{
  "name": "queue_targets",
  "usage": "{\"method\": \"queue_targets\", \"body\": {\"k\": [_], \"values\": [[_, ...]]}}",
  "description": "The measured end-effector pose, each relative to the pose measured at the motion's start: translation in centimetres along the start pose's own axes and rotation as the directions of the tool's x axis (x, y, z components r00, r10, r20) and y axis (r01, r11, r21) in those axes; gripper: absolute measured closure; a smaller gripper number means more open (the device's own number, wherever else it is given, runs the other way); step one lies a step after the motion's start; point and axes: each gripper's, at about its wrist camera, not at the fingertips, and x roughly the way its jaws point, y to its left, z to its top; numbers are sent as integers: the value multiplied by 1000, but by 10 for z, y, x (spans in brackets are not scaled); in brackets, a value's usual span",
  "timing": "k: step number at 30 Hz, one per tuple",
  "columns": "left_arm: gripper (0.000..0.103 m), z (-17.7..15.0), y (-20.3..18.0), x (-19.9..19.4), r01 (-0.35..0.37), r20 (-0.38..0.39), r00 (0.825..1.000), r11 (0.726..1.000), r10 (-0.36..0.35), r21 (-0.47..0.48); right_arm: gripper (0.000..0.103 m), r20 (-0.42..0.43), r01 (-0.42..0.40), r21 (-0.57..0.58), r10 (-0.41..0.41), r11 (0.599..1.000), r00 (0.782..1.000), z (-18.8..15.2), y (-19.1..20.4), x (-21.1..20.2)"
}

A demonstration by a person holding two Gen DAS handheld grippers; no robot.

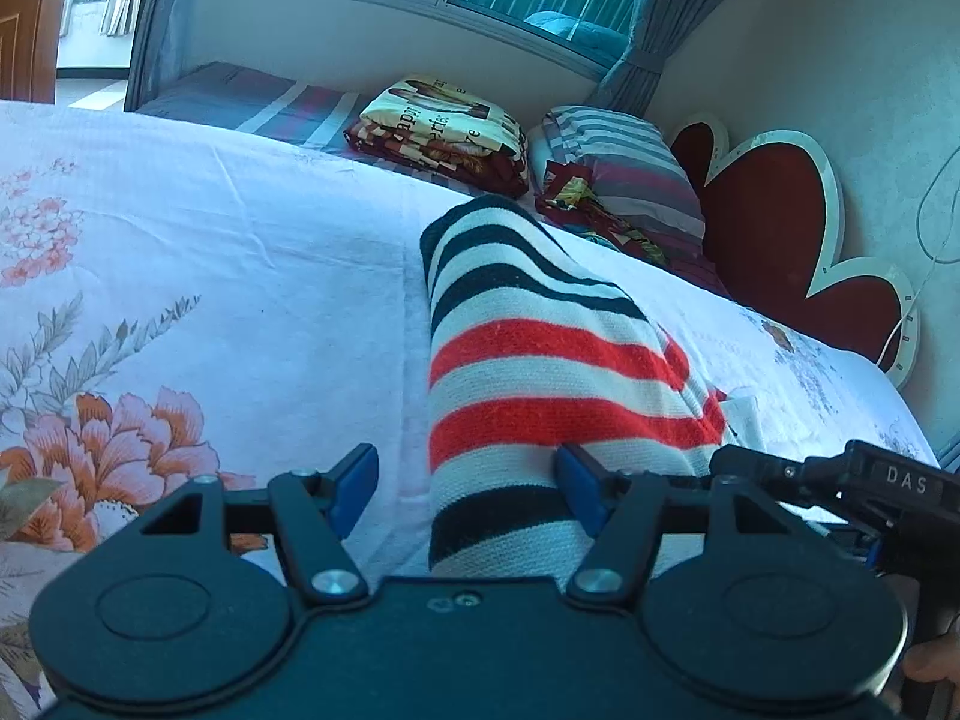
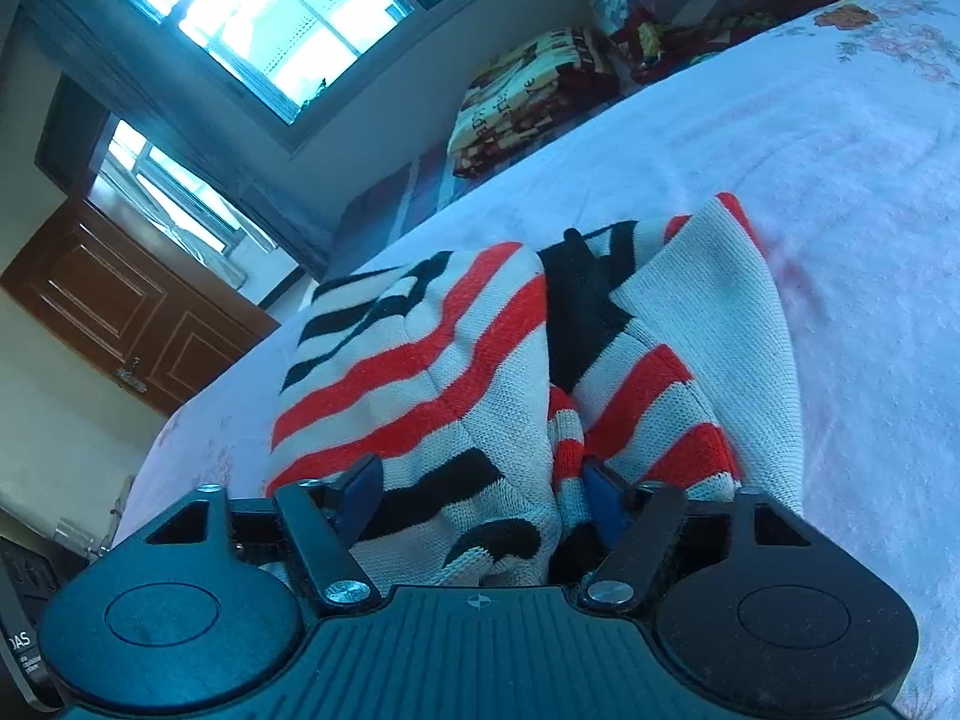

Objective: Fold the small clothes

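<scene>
A small knitted garment [image 1: 540, 354] with white, red and black stripes lies folded on the floral bedsheet [image 1: 198, 276]. In the left wrist view my left gripper [image 1: 468, 489] has its blue-padded jaws wide apart, with the garment's near end lying between them against the right pad. In the right wrist view the garment [image 2: 456, 372] is bunched in folds, and my right gripper [image 2: 480, 495] has its jaws wide apart with cloth between them. The right gripper's body also shows at the right edge of the left wrist view [image 1: 864, 492].
A folded printed blanket [image 1: 444, 126] and a striped pillow [image 1: 624, 162] lie at the head of the bed, by a red heart-shaped headboard [image 1: 774, 210]. A window [image 2: 270, 18] and a brown door [image 2: 132, 306] are behind.
</scene>
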Motion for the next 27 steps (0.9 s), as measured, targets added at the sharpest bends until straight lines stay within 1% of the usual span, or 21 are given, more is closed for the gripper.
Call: {"method": "queue_targets", "body": {"k": [1, 4, 5, 6, 9, 10, 11, 14, 17, 20, 21, 22, 24, 25, 27], "values": [[38, 0, 0, 0, -7, 3, 1000, 1000, 7, 4, 68, 0, -1, -6, 1, 1000, 1000, 0, 1, 0], [38, -1, 3, 0, -6, 3, 1000, 1000, 6, -1, 69, -12, -3, -31, 3, 1000, 1000, 1, 4, 4], [38, 0, 3, 0, -9, 4, 1000, 1000, 9, 0, 77, -12, -1, -45, 1, 999, 1000, 1, 6, 6], [38, -1, 2, -1, -13, 7, 1000, 1000, 13, 5, 78, -8, -2, -61, 1, 998, 1000, 1, 9, 7], [38, 1, -3, -2, -23, 9, 1000, 1000, 23, 15, 82, 50, 5, -122, 1, 992, 999, -1, 24, -3], [41, 1, -7, -3, -21, 9, 1000, 1000, 20, 20, 84, 74, 10, -152, 1, 988, 997, -1, 29, -9], [42, 1, -10, -4, -15, 10, 1000, 1000, 15, 28, 85, 93, 10, -175, 6, 984, 996, 0, 34, -15], [43, 1, -24, -8, 15, 20, 1000, 998, -16, 65, 85, 140, 21, -224, 11, 974, 990, 4, 39, -38], [43, -2, -43, -10, 58, 18, 998, 993, -60, 105, 85, 169, 61, -253, -18, 966, 985, 6, 33, -57], [43, -9, -60, -6, 84, 0, 996, 985, -85, 148, 85, 170, 109, -212, -73, 971, 983, 4, 7, -64], [40, -12, -64, -4, 86, -9, 996, 983, -85, 161, 85, 167, 127, -198, -94, 972, 981, 2, -3, -64], [39, -16, -66, -1, 84, -19, 996, 981, -82, 172, 85, 156, 142, -179, -114, 974, 981, -2, -13, -62], [36, -24, -67, 5, 62, -33, 998, 980, -57, 191, 85, 101, 168, -162, -153, 972, 983, -11, -31, -49], [35, -26, -66, 8, 57, -41, 998, 980, -50, 191, 84, 87, 174, -147, -162, 974, 983, -16, -37, -45], [33, -26, -60, 10, 64, -50, 997, 984, -57, 165, 80, 104, 164, -116, -152, 980, 983, -18, -39, -48]]}}
